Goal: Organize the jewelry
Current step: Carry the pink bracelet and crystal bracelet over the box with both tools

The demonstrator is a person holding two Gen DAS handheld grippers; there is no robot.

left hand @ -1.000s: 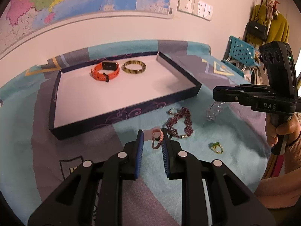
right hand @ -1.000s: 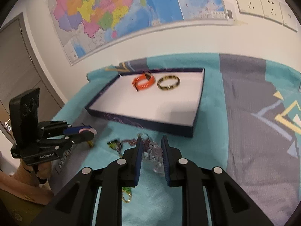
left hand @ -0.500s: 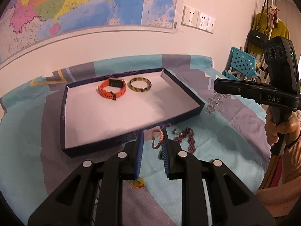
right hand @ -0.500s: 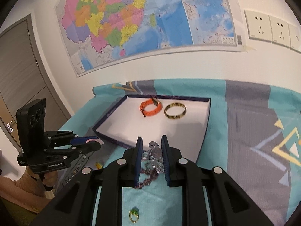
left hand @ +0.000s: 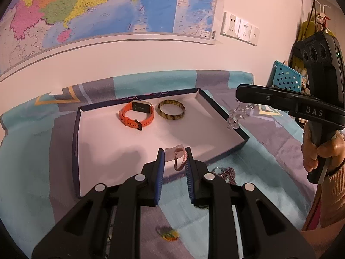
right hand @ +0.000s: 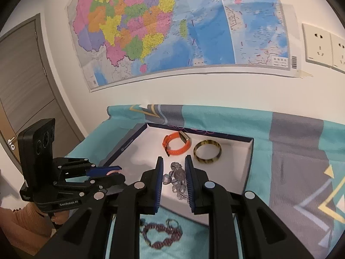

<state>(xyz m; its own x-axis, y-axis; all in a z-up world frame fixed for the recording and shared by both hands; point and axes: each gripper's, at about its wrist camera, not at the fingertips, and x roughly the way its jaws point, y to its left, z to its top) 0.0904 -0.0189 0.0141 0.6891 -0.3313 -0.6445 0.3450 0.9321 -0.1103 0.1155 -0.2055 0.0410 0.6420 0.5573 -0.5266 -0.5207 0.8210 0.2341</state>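
My left gripper (left hand: 174,158) is shut on a pink braided bracelet (left hand: 180,160) with a small tag, held above the near edge of the dark blue tray (left hand: 76,142). Over the tray's right side, my right gripper (right hand: 174,169) is shut on a clear bead bracelet (right hand: 177,180), which dangles from its fingers (left hand: 234,116). An orange watch band (left hand: 137,116) and a tortoiseshell bangle (left hand: 170,110) lie at the back of the tray's white floor. A dark red beaded bracelet (right hand: 161,235) and a green-yellow ring (left hand: 168,234) lie on the cloth in front.
A teal and grey cloth (right hand: 291,151) covers the table, which stands against a wall with a map (right hand: 172,32) and sockets (left hand: 239,29). A door (right hand: 25,82) is at the left. A blue perforated basket (left hand: 286,78) sits beyond the table's right end.
Both grippers have risen and moved from above the cloth to the tray, each carrying its bracelet. The dark red bracelet and the ring now lie behind and below them.
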